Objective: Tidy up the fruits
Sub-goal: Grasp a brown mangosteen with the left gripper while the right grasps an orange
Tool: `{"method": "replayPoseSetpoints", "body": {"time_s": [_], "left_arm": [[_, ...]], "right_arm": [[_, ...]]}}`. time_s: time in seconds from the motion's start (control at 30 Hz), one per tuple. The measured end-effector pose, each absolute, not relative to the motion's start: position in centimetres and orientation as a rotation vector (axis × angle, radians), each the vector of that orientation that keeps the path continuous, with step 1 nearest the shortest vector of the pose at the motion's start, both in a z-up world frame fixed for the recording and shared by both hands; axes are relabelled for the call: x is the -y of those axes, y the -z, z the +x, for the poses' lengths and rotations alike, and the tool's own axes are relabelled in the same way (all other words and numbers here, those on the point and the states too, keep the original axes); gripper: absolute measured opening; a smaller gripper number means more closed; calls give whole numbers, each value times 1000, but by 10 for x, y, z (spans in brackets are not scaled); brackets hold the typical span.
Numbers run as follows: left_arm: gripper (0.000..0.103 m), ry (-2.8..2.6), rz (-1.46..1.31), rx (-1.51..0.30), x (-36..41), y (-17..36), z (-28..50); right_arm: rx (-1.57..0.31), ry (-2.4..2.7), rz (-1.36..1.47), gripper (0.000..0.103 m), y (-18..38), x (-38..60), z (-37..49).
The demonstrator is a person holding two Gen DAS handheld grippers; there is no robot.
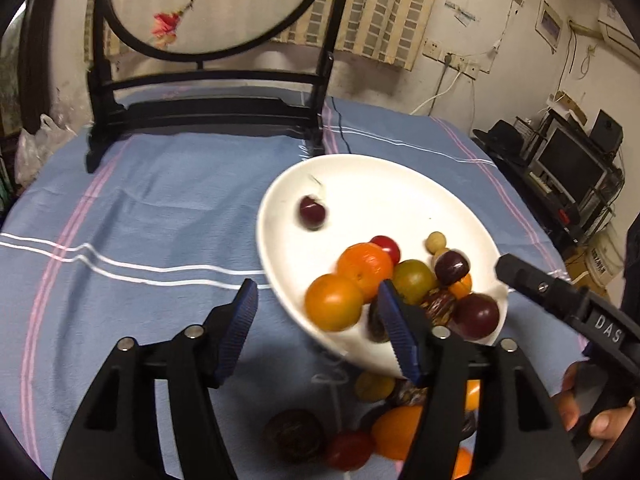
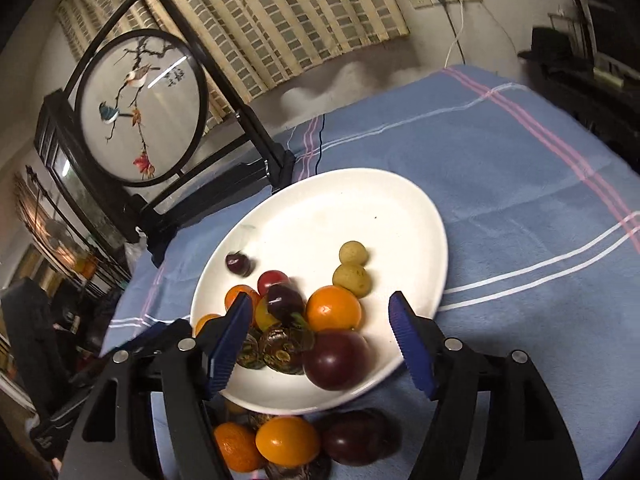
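Note:
A white plate (image 1: 360, 184) is tilted up off the blue tablecloth, its near edge low. Oranges (image 1: 334, 302), dark plums (image 1: 476, 316), a yellow-green fruit (image 1: 414, 280) and small red fruits (image 1: 386, 248) crowd its low edge; a dark cherry (image 1: 312, 212) is blurred higher up. More fruit (image 1: 396, 432) lies on the cloth under the rim. My left gripper (image 1: 316, 328) is open at the rim. My right gripper (image 2: 320, 340) is open over the plate (image 2: 360, 208); fruits (image 2: 334, 308) lie between its fingers, and loose ones (image 2: 288, 440) lie below.
A black-framed round embroidered screen (image 1: 208, 4) stands at the table's back, also in the right wrist view (image 2: 140, 108). The right gripper's body and the hand holding it (image 1: 568, 308) sit at the plate's right. Shelves with a monitor (image 1: 572, 168) stand beyond the table.

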State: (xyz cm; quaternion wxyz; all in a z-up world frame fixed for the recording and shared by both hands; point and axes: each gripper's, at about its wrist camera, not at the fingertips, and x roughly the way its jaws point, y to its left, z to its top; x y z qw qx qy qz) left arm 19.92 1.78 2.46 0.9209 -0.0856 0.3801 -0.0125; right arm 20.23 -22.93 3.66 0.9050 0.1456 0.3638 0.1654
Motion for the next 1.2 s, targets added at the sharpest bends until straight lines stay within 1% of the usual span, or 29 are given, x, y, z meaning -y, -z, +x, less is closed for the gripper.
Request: {"method": "replayPoseSetpoints", "body": {"time_s": [0.03, 0.17, 0.23, 0.5, 0.6, 0.77, 0.93, 1.17, 1.2], "left_arm": [[68, 13, -171, -774, -20, -25, 194], [70, -4, -166, -770, -28, -22, 179], [73, -6, -160, -770, -31, -21, 171], [73, -6, -123, -789, -35, -12, 145], [77, 0, -108, -808, -33, -5, 136], [77, 4, -43, -832, -27, 3, 130], [77, -7, -82, -837, -34, 1, 131], [77, -24, -80, -841, -33, 2, 131], [77, -24, -76, -839, -32, 2, 131]], "right_arm": [[-746, -343, 295, 71, -38, 230, 200], [-726, -342, 274, 73, -41, 234, 184], [-726, -341, 273, 78, -41, 237, 177], [-762, -373, 162, 79, -35, 231, 145], [-788, -385, 96, 79, -32, 220, 138], [-856, -453, -13, 79, -22, 197, 124], [-878, -508, -145, 79, -16, 181, 102], [-916, -534, -185, 79, 0, 168, 94], [-923, -531, -177, 77, 3, 167, 94]]}}
